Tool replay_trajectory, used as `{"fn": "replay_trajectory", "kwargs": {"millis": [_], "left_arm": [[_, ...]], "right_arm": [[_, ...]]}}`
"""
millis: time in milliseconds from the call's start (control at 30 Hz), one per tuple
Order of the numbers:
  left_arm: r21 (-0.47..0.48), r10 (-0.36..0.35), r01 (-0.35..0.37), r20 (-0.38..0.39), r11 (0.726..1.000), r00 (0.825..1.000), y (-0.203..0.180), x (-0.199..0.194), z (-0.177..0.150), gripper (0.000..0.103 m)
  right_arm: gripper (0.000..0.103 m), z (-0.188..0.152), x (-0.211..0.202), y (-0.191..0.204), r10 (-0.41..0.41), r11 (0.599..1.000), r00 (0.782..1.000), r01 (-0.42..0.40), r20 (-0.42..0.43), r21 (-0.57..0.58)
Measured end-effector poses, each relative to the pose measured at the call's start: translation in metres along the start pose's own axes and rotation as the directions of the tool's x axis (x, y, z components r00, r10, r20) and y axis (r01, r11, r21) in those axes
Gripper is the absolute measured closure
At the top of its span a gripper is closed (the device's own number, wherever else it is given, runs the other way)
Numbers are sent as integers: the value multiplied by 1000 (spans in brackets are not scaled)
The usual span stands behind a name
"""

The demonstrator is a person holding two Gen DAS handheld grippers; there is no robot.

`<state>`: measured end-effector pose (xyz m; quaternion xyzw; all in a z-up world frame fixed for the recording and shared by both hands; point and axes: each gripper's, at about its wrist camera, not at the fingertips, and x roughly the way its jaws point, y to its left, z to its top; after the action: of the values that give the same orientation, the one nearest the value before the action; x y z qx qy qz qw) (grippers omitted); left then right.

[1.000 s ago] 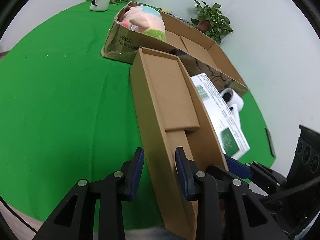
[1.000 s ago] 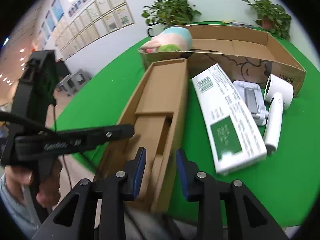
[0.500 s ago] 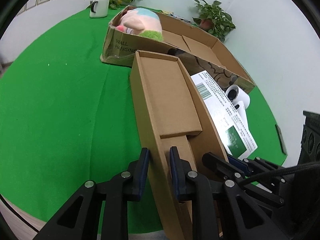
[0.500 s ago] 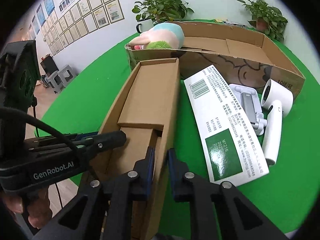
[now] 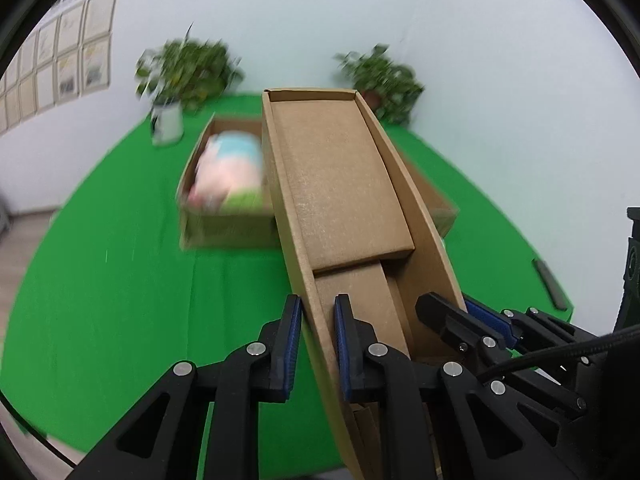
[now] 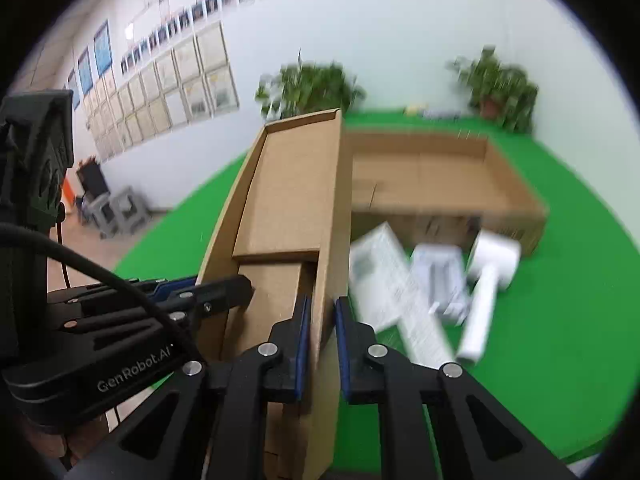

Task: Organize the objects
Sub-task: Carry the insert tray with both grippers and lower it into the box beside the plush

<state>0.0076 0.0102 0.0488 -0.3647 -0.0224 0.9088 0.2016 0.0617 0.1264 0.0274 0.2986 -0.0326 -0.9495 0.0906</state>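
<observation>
A long narrow cardboard box (image 5: 340, 184) with a cardboard insert is held up off the green table, far end raised. My left gripper (image 5: 317, 334) is shut on its left wall. My right gripper (image 6: 322, 334) is shut on its right wall (image 6: 332, 240). Behind it lies a large open carton (image 5: 224, 224) holding a pink and blue plush toy (image 5: 230, 170); its empty part shows in the right wrist view (image 6: 440, 176).
On the green table (image 6: 560, 300) lie a white printed box (image 6: 392, 280), a white folding stand (image 6: 440, 276) and a white handheld device (image 6: 486, 280). Potted plants (image 5: 188, 68) and a white mug (image 5: 166, 120) stand at the far edge. A dark bar (image 5: 550, 284) lies at right.
Both grippers closed on the long box's side walls and lifted it, tipping its far end up. The view behind is motion-blurred.
</observation>
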Motion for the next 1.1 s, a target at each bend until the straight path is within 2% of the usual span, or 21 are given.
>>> {"fn": "replay_trajectory", "kwargs": {"millis": [100,300,500,633,867,1100], "left_arm": [[36,-24,22,60,999,998,-15,-13,39,91],[105,-43,25,165,994,985,-43,-33,134,91],[130,-28,5,171,991,985,-48,-29,230,91],[140,-11,-12,162,990,987,-47,-7,276,91],[109,25,-30,49,994,998,-32,73,311,92],[90,62,-55,-72,994,995,-16,148,295,93]], "right_arm": [[91,32,-12,-5,-39,999,996,40,80,-11],[91,106,-22,-23,-75,997,982,77,171,-3],[91,181,-10,-39,-84,996,979,84,187,7],[91,211,12,-47,-80,997,982,79,172,13],[91,217,76,-67,-71,997,995,70,64,21],[91,203,144,-88,-44,998,997,47,-66,51]]}}
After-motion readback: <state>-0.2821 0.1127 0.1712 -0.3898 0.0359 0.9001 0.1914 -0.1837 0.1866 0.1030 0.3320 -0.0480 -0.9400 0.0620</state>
